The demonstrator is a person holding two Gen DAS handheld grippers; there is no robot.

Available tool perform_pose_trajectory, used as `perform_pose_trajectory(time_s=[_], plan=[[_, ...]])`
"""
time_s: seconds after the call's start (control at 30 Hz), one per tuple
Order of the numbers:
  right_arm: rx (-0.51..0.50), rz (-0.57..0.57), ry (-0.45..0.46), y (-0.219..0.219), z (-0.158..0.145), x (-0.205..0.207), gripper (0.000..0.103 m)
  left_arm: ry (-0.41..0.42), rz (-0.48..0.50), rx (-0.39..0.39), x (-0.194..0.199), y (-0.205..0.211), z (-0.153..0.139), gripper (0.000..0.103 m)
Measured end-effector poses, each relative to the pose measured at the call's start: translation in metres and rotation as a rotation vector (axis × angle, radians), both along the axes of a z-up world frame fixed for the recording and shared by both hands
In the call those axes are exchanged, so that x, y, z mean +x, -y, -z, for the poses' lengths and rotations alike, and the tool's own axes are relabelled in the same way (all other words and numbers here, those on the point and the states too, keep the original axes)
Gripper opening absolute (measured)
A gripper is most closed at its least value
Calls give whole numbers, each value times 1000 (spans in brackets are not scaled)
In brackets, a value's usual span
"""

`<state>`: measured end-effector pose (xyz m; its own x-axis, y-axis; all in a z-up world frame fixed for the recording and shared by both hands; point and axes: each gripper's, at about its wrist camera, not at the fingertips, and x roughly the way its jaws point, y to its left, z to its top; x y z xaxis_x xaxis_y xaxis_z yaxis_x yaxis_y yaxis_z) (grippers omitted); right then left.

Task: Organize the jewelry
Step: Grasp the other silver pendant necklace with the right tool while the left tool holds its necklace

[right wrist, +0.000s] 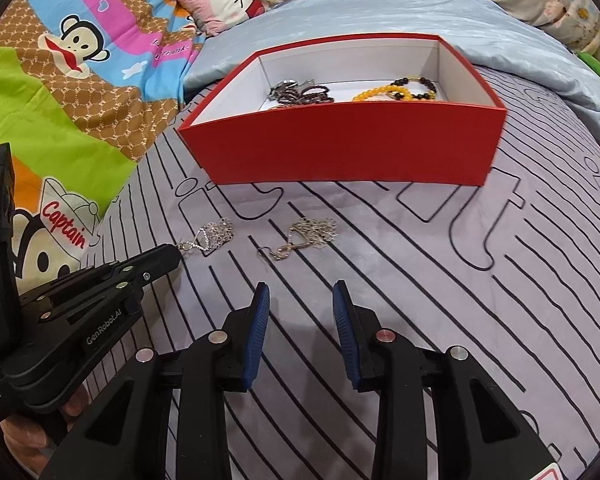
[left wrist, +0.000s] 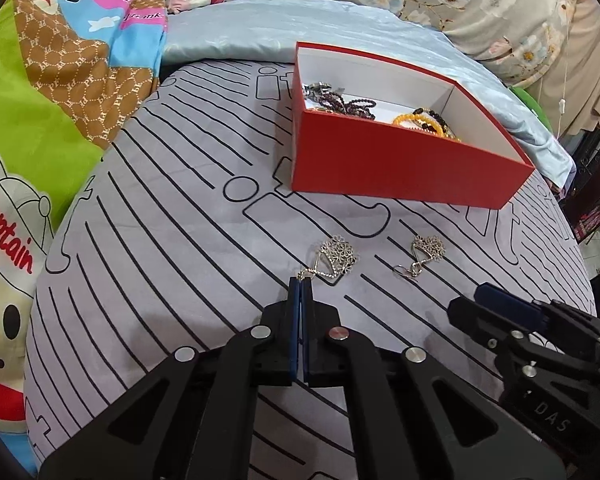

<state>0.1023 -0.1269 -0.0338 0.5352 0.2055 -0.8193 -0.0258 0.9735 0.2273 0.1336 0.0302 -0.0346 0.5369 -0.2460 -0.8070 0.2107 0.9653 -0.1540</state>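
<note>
Jewelry to sort: two silver filigree earrings on the striped grey bedsheet (left wrist: 180, 208). Left earring (left wrist: 334, 260) lies just ahead of the left gripper (left wrist: 300, 280), its hook end at the blue fingertips. Pads pressed together; they appear clamped on the hook, though the wire is too fine to be sure. Right earring (right wrist: 306, 236) sits ahead and slightly left of the right gripper (right wrist: 300, 292), apart from it, untouched. That gripper's pads stand wide apart, nothing between them.

Red box (right wrist: 340, 144) lies beyond both earrings, farther ahead of both tools. Dark beaded strand (right wrist: 300, 90) and yellow-and-black bead bracelet (right wrist: 396, 90) already inside.

Step in hand, judged: lifting the left earring for transfer to the box. To do it well, lift straight up and slowly so the thin hook does not slip from the pads; let the filigree body hang free before travelling; clear the near wall of the box before lowering; release low over the white floor, away from the beads to avoid tangling.

Pose: left gripper low, angled down toward the sheet, tips near the fabric. Right gripper held higher, level, hovering short of its earring.
</note>
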Motion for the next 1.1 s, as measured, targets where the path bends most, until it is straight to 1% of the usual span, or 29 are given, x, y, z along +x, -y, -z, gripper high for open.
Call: perform_pose_trajectory(time_s=[0.1, 0.2, 0.43, 0.57, 0.63, 0.83, 1.1], plan=[[0, -28, -3, -10, 3, 5, 18, 4, -6, -3, 0, -4, -2, 0], [-3, -46, -5, -17, 6, 11, 13, -2, -9, -8, 1, -6, -2, 0], [-8, -58, -8, -23, 10, 25, 10, -18, -9, -9, 1, -8, 3, 0], [-3, -61, -9, -23, 12, 30, 5, -23, -10, -12, 2, -9, 4, 0], [-5, -64, -9, -23, 13, 32, 1, -24, -9, -13, 2, -9, 4, 0], [7, -63, 1, -18, 10, 32, 0, -25, -5, -18, 3, -8, 5, 0], [23, -43, 52, -9, -13, 23, 0, -1, 3, -32, 0, -5, -7, 0]])
